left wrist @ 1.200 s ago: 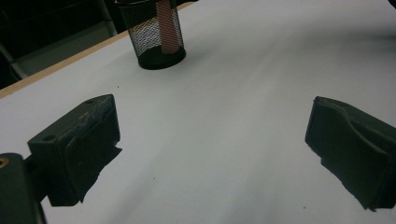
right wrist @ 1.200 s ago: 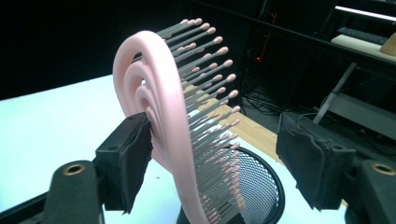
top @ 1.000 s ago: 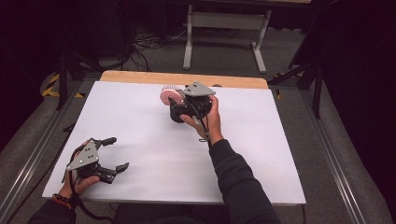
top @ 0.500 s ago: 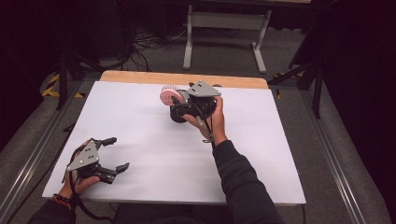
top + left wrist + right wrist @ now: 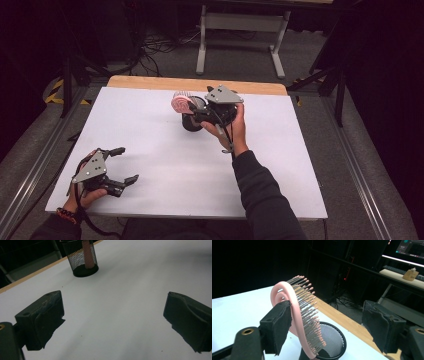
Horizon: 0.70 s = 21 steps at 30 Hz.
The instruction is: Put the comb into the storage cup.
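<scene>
Fingers of the right gripper (image 5: 327,332) stand spread, and over the past moment we have seen them widen slightly. Between them rises the pink hairbrush (image 5: 295,317), its handle end down in the black mesh cup (image 5: 332,341). The brush's curved back lies against the left-hand pad of that pair in the right gripper view; the other pad stands well clear of the bristles, so nothing is pinched. From above, we place this gripper (image 5: 192,114) at the far middle of the white desk (image 5: 300,165), with the brush head (image 5: 179,103) just beyond its fingertips. Our left gripper (image 5: 122,165) rests near the desk's near left corner, fingers (image 5: 41,317) spread wide on bare surface; the cup (image 5: 81,258) stands well ahead of them.
</scene>
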Motion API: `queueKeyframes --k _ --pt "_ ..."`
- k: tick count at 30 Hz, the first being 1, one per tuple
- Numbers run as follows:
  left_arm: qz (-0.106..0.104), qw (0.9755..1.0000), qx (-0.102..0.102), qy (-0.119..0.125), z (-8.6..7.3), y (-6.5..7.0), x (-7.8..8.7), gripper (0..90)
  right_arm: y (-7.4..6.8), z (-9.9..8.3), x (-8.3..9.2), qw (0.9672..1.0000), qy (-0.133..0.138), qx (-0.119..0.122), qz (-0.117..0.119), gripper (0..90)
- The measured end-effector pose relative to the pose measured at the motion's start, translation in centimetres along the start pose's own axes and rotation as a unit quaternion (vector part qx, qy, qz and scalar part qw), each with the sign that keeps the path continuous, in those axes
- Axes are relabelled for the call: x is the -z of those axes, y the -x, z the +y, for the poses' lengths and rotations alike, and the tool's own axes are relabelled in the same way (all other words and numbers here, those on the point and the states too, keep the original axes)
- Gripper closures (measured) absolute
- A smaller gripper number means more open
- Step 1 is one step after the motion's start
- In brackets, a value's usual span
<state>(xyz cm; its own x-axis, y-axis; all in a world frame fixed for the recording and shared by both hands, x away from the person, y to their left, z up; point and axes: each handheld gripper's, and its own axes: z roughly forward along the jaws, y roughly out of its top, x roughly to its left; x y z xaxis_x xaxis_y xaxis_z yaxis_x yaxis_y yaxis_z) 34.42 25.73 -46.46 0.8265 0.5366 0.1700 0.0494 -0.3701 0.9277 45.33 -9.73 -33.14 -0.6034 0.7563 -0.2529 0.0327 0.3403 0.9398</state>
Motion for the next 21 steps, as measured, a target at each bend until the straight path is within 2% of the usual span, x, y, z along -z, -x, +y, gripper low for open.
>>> queueKeyframes --k 21 --pt "0.0 1.0 0.004 -0.001 -0.1 0.0 -0.1 4.0 0.5 1.1 2.4 0.9994 0.012 0.031 -0.008 23.5"
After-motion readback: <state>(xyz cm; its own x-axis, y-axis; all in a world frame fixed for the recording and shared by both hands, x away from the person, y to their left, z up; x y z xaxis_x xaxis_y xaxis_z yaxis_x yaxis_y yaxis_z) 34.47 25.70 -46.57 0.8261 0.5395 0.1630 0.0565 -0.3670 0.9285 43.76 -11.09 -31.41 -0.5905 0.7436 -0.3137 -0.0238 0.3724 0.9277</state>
